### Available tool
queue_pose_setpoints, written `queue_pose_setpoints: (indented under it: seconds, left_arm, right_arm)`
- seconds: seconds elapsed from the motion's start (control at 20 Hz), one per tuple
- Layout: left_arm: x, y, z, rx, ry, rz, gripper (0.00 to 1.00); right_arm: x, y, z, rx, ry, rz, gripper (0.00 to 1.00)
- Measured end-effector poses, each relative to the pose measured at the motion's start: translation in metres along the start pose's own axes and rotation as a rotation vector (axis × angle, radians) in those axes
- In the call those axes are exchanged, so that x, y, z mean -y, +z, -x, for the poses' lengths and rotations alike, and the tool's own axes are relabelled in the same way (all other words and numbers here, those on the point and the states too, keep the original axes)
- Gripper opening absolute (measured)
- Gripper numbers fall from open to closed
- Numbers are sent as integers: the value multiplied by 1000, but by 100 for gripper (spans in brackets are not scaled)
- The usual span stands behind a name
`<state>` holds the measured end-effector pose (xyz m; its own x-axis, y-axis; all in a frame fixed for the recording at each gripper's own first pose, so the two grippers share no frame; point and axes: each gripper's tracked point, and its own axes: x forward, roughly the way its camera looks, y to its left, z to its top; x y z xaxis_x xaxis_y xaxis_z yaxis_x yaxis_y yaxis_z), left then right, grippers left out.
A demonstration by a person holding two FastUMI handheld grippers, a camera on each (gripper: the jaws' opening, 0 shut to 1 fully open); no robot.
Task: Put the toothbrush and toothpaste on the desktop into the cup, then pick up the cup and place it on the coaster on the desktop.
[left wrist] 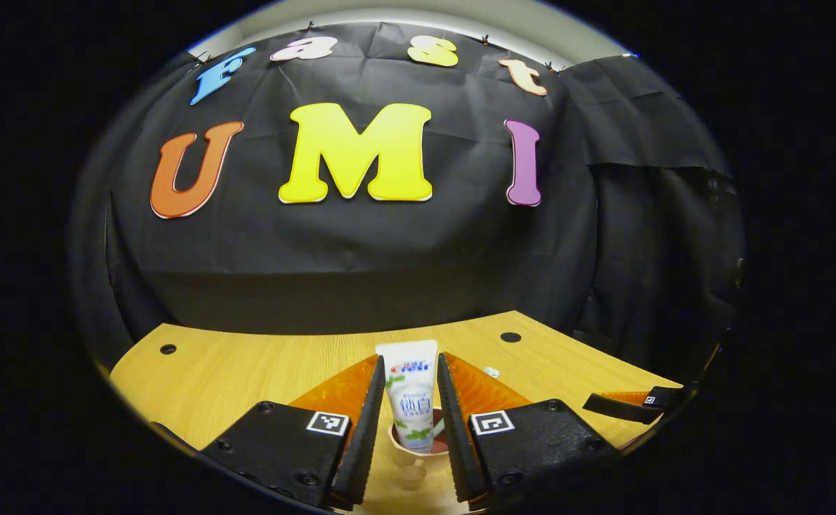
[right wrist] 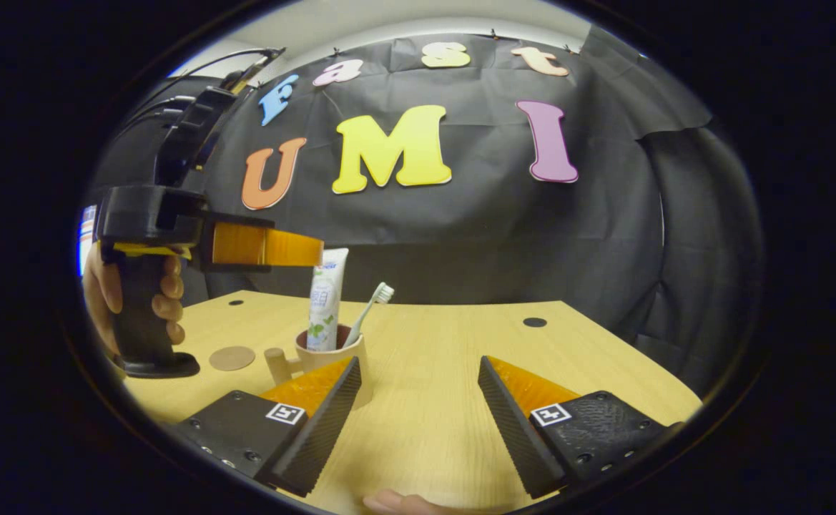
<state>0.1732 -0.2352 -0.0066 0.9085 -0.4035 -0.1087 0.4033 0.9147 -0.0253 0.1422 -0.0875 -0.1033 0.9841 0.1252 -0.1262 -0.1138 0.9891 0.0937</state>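
A white toothpaste tube [left wrist: 410, 400] stands upright in a tan cup [left wrist: 402, 445] between the fingers of my left gripper [left wrist: 410, 361], which press on both its sides near its top. In the right gripper view the cup [right wrist: 310, 357] sits on the wooden desktop [right wrist: 446, 343] with the toothpaste [right wrist: 326, 300] and a white toothbrush [right wrist: 367, 311] in it. My left gripper [right wrist: 314, 252] hangs above the cup, held by a hand [right wrist: 106, 286]. My right gripper [right wrist: 418, 372] stands open just right of the cup, with one finger overlapping the cup's lower right side.
A round cork coaster [right wrist: 232, 357] lies flat on the desktop left of the cup's handle [right wrist: 278, 365]. Dark holes [right wrist: 534, 322] mark the tabletop near its back edge. The black cloth wall hangs close behind. One finger of the right gripper [left wrist: 618, 408] lies low at the right.
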Motion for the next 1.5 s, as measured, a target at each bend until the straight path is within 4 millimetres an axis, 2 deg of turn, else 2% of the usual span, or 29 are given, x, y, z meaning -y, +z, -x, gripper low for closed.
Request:
queue_pose_setpoints:
  seconds: [0.1, 0.15, 0.3, 0.35, 0.4, 0.45, 0.5, 0.7, 0.8, 0.95, 1.25, 1.4, 1.5]
  left_arm:
    - [0, 2, 9, -1, -4, -4, 54]
    - [0, 3, 15, 1, -6, -5, 61]
    - [-7, 5, 34, 26, -3, 4, 73]
    - [-9, 4, 41, 26, -2, 8, 82]
    - [-13, 2, 48, 26, 1, 11, 77]
    - [-19, 0, 57, 24, 5, 16, 86]
    - [-24, -2, 65, 26, 12, 22, 88]
    - [-50, -14, 100, 30, 39, 27, 89]
    - [-65, -19, 117, 39, 59, 14, 95]
    - [-82, -36, 141, 39, 79, -1, 96]
    - [-107, -52, 178, 92, 122, -54, 97]
    - [-109, -56, 190, 130, 103, -51, 96]
    - [-119, -60, 191, 131, 114, -63, 96]
  right_arm:
    - [-4, 2, 3, -4, -8, 0, 98]
    - [-7, 4, 5, -8, -7, -4, 98]
    - [-17, 8, 12, -27, -20, -11, 98]
    - [-19, 10, 14, -29, -34, -9, 97]
    - [-21, 12, 17, -26, -47, -8, 97]
    - [-24, 14, 20, -26, -57, -11, 98]
    - [-29, 15, 23, -31, -64, -20, 98]
    - [-51, 15, 31, -76, -63, -63, 97]
    - [-63, 15, 35, -88, -71, -57, 96]
    - [-86, 7, 35, -130, -63, -66, 96]
    - [-130, -16, 9, -280, -43, -67, 96]
    - [-136, -23, -8, -362, -74, -95, 96]
    - [-132, -28, -14, -414, -121, -118, 96]
